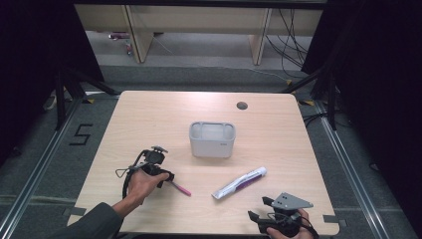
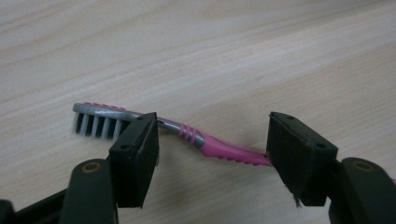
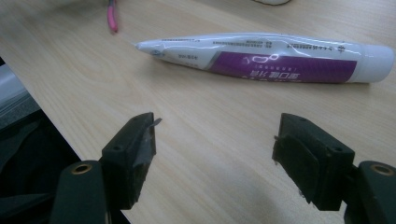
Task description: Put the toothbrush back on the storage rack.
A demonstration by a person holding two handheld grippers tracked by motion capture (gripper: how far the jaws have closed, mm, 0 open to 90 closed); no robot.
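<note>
One pink toothbrush (image 2: 205, 142) with grey neck and white bristles.

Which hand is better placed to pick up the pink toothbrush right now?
Left. The left gripper already straddles the toothbrush with open jaws; the right gripper sits near the table's edge, facing the toothpaste tube.

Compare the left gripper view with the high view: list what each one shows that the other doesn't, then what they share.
Left gripper view alone: the toothbrush's bristle head and grey neck, with the left gripper jaws spread either side of the handle, pads not pressing it.

High view alone: the grey container, the toothpaste tube, the right gripper and the table's cable hole.

Both: the pink toothbrush handle lying on the wooden table.
</note>
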